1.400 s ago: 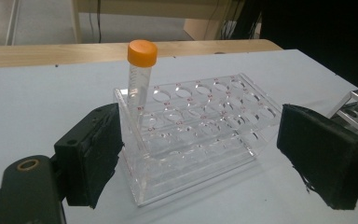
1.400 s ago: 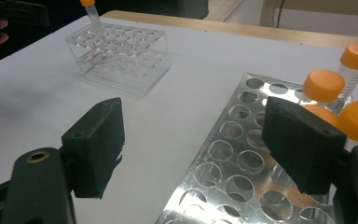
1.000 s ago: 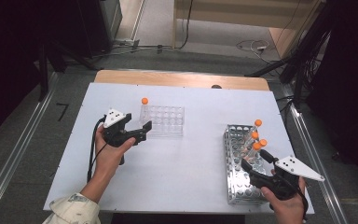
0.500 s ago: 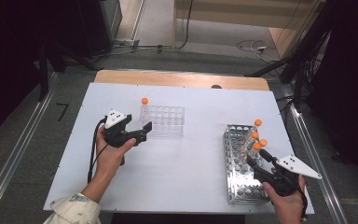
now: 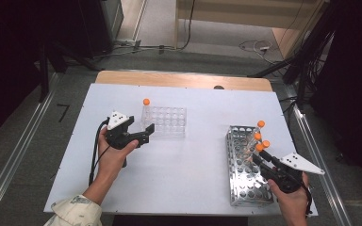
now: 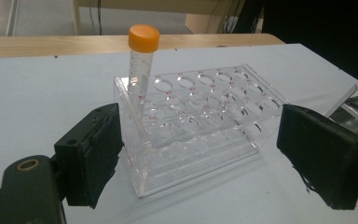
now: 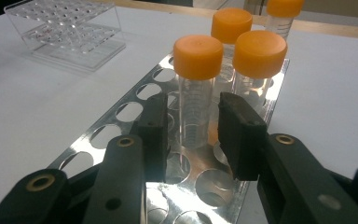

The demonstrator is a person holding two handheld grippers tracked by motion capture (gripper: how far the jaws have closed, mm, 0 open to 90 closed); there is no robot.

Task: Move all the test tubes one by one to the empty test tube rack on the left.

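Observation:
A clear plastic rack (image 5: 167,121) stands at the table's middle left, with one orange-capped tube (image 5: 146,101) upright in its far left corner. My left gripper (image 5: 141,123) sits just in front of that rack (image 6: 200,116), jaws wide open and apart from it. At the right, a metal rack (image 5: 242,165) holds several orange-capped tubes at its far end. My right gripper (image 7: 193,126) has its jaws on either side of the nearest tube (image 7: 197,93). The jaws have just been closing, and a thin gap still shows beside the tube.
The white table (image 5: 193,174) has bare room between the two racks. Its wooden far edge (image 5: 184,79) borders a floor with cables. The metal rack lies close to the table's right edge, with most of its holes (image 7: 121,112) unfilled.
My right gripper has moved forward and down to the tubes, and its jaws have narrowed around the nearest one. The left gripper has kept still.

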